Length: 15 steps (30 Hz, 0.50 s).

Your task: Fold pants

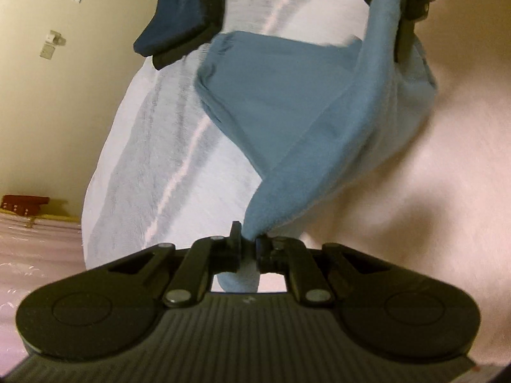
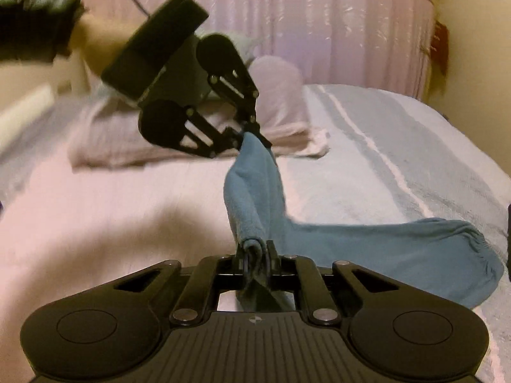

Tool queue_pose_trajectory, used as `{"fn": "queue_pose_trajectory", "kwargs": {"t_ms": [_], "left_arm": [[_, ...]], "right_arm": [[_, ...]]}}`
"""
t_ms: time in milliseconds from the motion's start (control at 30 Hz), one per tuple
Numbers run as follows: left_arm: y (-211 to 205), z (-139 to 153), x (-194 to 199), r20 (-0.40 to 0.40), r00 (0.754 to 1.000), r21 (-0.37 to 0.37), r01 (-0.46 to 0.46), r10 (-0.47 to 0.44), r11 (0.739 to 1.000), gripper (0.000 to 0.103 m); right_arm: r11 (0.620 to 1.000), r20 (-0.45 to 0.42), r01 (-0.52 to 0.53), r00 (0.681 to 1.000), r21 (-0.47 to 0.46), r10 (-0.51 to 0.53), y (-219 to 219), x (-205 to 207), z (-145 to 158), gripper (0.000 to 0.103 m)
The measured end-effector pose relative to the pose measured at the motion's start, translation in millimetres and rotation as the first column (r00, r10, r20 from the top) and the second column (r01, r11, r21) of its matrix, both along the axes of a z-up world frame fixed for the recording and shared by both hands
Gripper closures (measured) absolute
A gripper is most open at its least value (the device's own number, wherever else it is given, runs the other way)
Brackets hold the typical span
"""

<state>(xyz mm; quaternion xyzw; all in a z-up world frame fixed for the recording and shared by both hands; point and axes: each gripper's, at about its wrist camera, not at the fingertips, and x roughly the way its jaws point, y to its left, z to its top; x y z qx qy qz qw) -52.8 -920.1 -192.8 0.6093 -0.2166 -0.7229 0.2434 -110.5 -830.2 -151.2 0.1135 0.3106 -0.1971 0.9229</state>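
- The pants (image 2: 252, 185) are blue cloth, fleecy and matt on one face, smoother on the other.
- The left gripper (image 1: 248, 242) and the right gripper (image 2: 257, 250) are matt black plastic with ribbed housings and shiny metal pivot pins.
- The bed cover (image 2: 111, 198) is soft pale cloth; toward the bed's far edge its weave is rougher and striped.
- The pillows (image 2: 179, 146) are soft matt cloth.
- The curtain (image 2: 319, 25) is thin fabric with a slight sheen.
- The wall (image 1: 64, 111) is smooth, matt paint.
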Motion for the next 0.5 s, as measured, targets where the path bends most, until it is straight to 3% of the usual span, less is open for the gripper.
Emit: {"fn": "queue_pose_trajectory", "kwargs": {"t_ms": [133,233,500], "left_arm": [[-72,23,-52,0.018,1.0,0.047,-0.001,0.001,0.999,0.097],[-129,23,-90,0.023,1.0,0.099,0.005,-0.007,0.995,0.097],[-247,-32,-164,0.044,0.998,0.237,0.033,-0.045,0.971,0.097]], "right_arm": [[0.992,0.075,0.062,0.995,0.109,-0.07,-94,-41,24,0.097],[0.974,0.098,0.112,0.986,0.197,-0.133,-152,-70,27,0.097],[0.894,0.101,0.23,0.952,0.384,-0.289,-284,-138,-22,0.097]]}}
